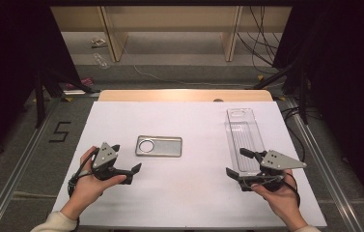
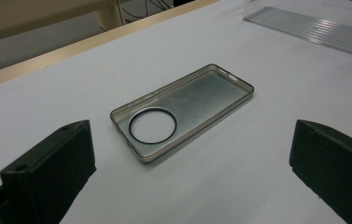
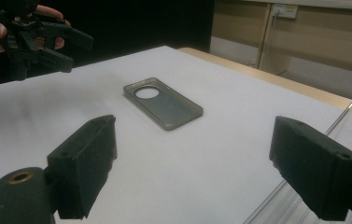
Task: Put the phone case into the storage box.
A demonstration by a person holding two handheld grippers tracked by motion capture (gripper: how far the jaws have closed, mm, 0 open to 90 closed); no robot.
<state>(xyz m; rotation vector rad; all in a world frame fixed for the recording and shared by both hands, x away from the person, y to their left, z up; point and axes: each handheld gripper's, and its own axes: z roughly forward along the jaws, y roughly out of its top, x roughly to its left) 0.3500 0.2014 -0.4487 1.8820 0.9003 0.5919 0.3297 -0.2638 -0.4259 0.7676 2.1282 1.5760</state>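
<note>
We see left gripper (image 1: 127, 168) jaws wide, empty, just left of phone case (image 1: 159, 146). Right gripper (image 1: 240, 164) wide, empty, well right of case, touching clear tray's (image 1: 241, 126) near end. Case flat mid-sheet, bare white sheet (image 1: 189, 193) all round its edges.

Count on table (image 1: 189, 193): one phone case (image 1: 159, 146), one clear tray (image 1: 243, 137). Two grippers, left (image 1: 130, 170) and right (image 1: 236, 163), one per hand.
</note>
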